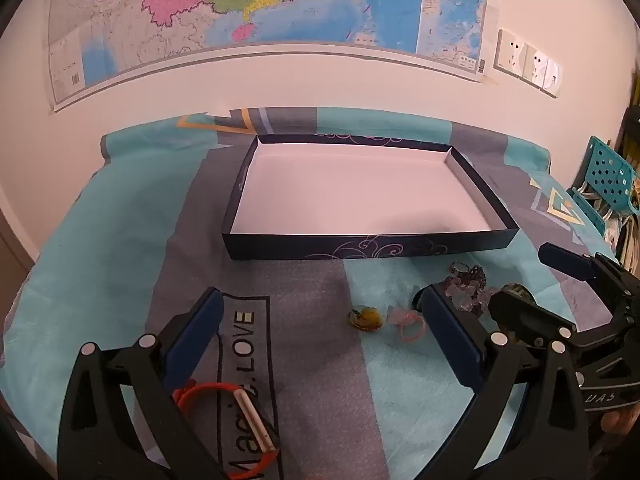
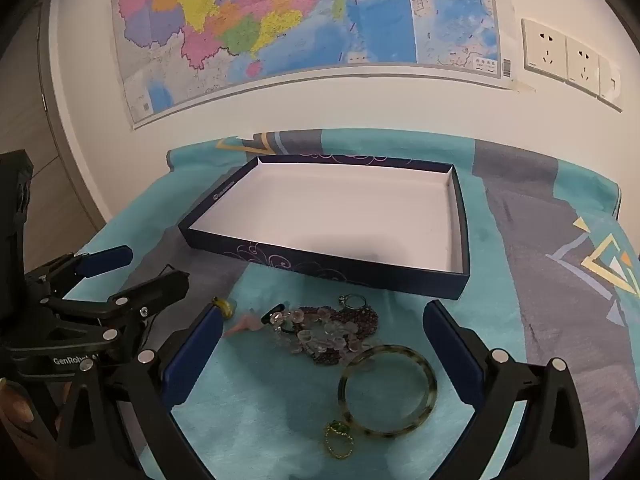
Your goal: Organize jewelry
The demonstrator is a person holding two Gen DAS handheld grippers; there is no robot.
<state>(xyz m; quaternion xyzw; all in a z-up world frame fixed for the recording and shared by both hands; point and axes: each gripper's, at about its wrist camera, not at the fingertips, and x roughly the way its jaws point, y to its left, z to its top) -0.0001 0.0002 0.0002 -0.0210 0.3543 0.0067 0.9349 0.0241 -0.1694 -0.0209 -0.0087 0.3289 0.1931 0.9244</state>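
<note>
Jewelry lay scattered on the cloth-covered worktop [image 2: 540, 240], and none of it had reached the box [image 2: 332, 268], whose white floor showed bare in both views. By that evidence the sorting had hardly begun; every piece was left to move.

The right tool [image 2: 324, 344] hovered with its fingers spread wide and gripping nothing. Between those fingers and slightly ahead sat a heap of clear and dark purple beads [image 2: 332, 330], with a small ring [image 2: 354, 301] at its far edge. Nearer the tool, just inside its right finger, rested the mottled green bangle [image 2: 387, 390], and close beside that, nearer still, a little gold ring with a green stone [image 2: 339, 438]. The box stood beyond the heap, straight ahead.

The left tool [image 1: 320, 328] was likewise spread apart and empty. A yellow ring [image 1: 366, 319] and a pink ring [image 1: 406, 322] lay between its fingers, closer to the right one, touching neither. An orange cord bracelet with a pale tube bead [image 1: 240, 420] lay low by its left finger; whether cord and finger touched could not be told. The box sat ahead of this tool too, well apart from the pieces.

The bangle, open and rigid, looked the easiest first pickup for the right tool.
</note>
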